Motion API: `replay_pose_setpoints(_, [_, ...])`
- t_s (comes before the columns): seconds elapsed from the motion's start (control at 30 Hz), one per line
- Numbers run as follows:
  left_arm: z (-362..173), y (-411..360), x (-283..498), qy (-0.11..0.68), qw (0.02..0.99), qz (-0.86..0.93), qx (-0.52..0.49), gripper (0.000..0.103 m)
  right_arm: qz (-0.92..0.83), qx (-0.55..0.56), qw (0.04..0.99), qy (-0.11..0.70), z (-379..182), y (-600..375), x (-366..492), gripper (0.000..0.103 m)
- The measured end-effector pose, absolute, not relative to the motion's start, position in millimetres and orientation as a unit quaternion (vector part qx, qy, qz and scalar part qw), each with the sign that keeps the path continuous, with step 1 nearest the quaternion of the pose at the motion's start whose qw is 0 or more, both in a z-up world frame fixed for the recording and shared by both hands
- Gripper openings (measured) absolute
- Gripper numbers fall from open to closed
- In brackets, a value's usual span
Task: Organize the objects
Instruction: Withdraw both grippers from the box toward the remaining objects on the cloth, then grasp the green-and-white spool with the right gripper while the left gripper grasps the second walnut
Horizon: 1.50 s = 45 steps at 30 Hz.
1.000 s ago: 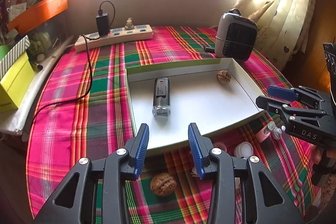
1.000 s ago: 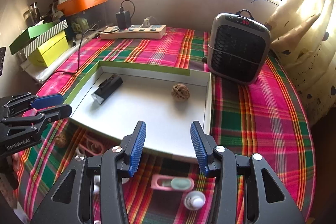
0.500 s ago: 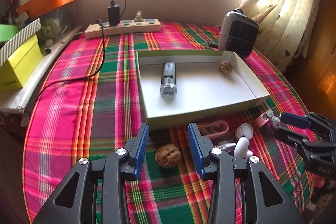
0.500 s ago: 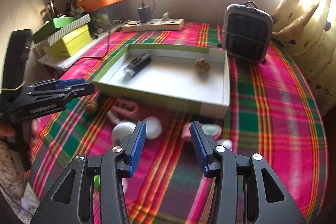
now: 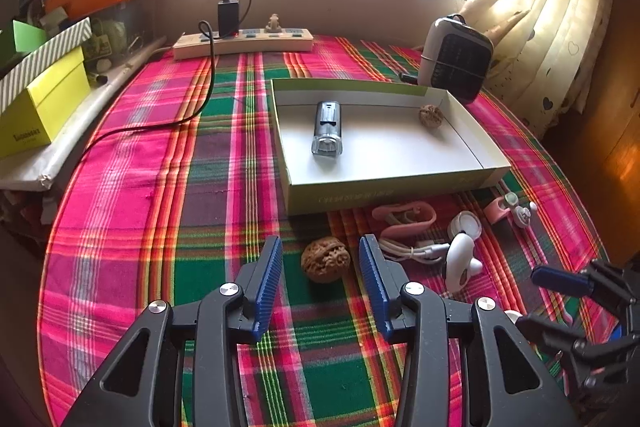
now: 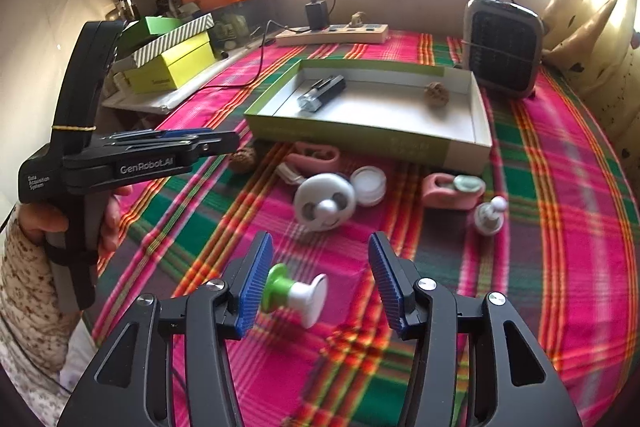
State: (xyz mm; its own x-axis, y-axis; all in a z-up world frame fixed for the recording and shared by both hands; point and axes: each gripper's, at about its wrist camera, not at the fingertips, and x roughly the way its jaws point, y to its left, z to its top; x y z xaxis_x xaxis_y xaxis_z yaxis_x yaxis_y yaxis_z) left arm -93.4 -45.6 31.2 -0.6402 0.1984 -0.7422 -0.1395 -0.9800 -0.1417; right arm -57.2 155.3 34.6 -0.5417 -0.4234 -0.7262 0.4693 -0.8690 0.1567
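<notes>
A shallow white box with green sides (image 5: 384,193) (image 6: 360,137) holds a black and clear device (image 5: 327,133) (image 6: 321,93) and a walnut (image 5: 431,115) (image 6: 436,92). A second walnut (image 5: 325,259) (image 6: 243,159) lies on the plaid cloth, just ahead of my open, empty left gripper (image 5: 320,269) and between its fingers' line. My right gripper (image 6: 320,269) is open and empty over a green and white spool (image 6: 294,293). Near the box lie a pink clip (image 5: 404,215), a white cable (image 5: 414,250), a white round gadget (image 5: 460,261) (image 6: 325,206), a small white jar (image 6: 369,185) and a pink tape holder (image 6: 452,190).
A power strip with a charger (image 5: 244,41) lies at the back. A small heater (image 5: 456,61) (image 6: 502,47) stands at the back right. Yellow and striped boxes (image 5: 40,95) sit left of the table. A small white knob (image 6: 490,215) lies right of the tape holder.
Both grippers have pulled back from the box toward the near edge of the table. The loose walnut now sits between the left fingers' line, and the spool has come into the right view.
</notes>
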Motion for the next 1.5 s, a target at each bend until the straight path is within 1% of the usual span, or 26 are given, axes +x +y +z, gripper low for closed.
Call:
replay_pose_setpoints(0.2, [30,-47,-90,-0.042,0.094,0.904,-0.415,0.041,-0.87,0.415,0.264,0.023,24,148,-48,0.054])
replay_pose_setpoints(0.53, [25,-48,-90,-0.045,0.098,0.901,-0.42,0.041,-0.877,0.416,0.233,0.059,14,139,-43,0.054])
replay_pose_setpoints(0.77, [21,-48,-93,-0.047,0.104,0.898,-0.425,0.041,-0.883,0.412,0.217,0.064,14,142,-41,0.054])
replay_pose_setpoints(0.87, [19,-47,-95,-0.047,0.107,0.897,-0.427,0.042,-0.881,0.414,0.217,0.066,12,140,-41,0.048])
replay_pose_setpoints(0.93, [18,-46,-96,-0.047,0.108,0.896,-0.428,0.042,-0.881,0.415,0.214,0.068,11,140,-42,0.04])
replay_pose_setpoints(1.03, [17,-46,-98,-0.047,0.107,0.895,-0.43,0.043,-0.881,0.415,0.217,0.067,12,140,-43,0.034])
replay_pose_setpoints(1.5, [9,-39,-108,-0.031,0.098,0.893,-0.438,0.043,-0.892,0.396,0.209,0.066,19,145,-46,0.034])
